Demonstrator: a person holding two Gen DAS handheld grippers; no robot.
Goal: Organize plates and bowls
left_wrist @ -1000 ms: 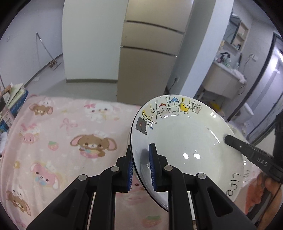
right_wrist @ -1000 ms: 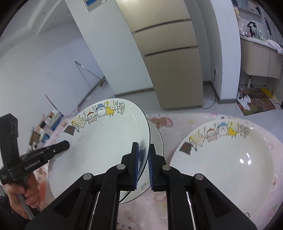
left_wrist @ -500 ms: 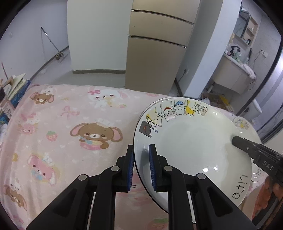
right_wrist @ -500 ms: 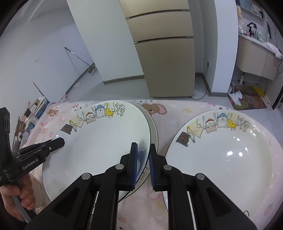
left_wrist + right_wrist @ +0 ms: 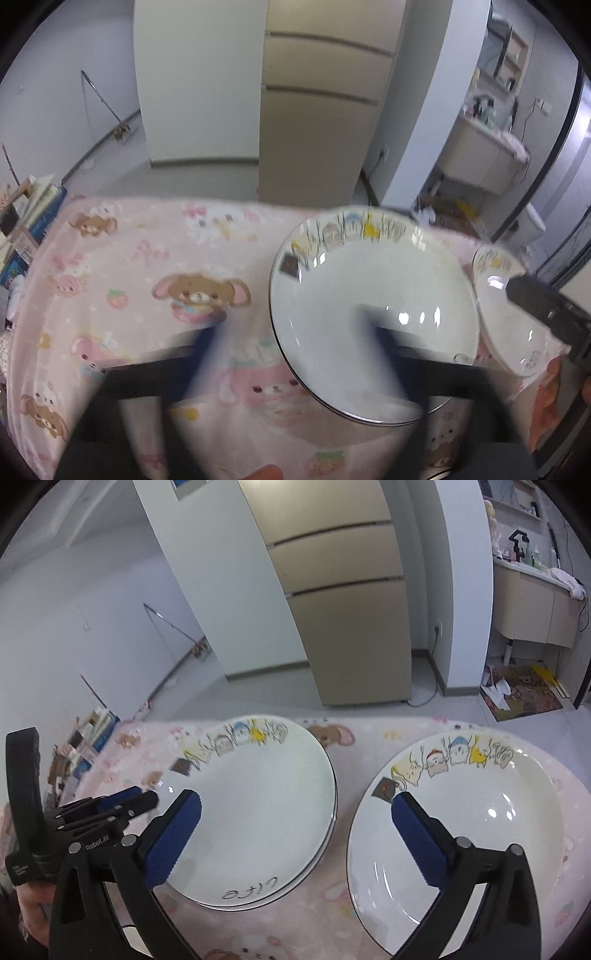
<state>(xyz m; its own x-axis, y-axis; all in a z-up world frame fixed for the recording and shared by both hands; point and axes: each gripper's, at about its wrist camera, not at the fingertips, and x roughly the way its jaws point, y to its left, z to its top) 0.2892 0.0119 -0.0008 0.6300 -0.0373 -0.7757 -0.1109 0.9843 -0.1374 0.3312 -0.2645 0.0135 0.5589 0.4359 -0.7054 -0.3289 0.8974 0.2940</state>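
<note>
The stacked plates [image 5: 266, 812] are seen on the pink tablecloth [image 5: 369, 915] left of the spread right gripper [image 5: 295, 812]; the deep bowl [image 5: 480, 834] lies right of it; the blurred left gripper [image 5: 295, 350] appears spread, holding nothing.

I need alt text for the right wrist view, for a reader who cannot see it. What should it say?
Two open black tongs with blue pads hang above a pink cartoon-print tablecloth, between a stack of white cartoon-rimmed plates on the left and a deeper white cartoon-rimmed plate on the right. The other black tongs reach toward the stack's left rim.
</note>
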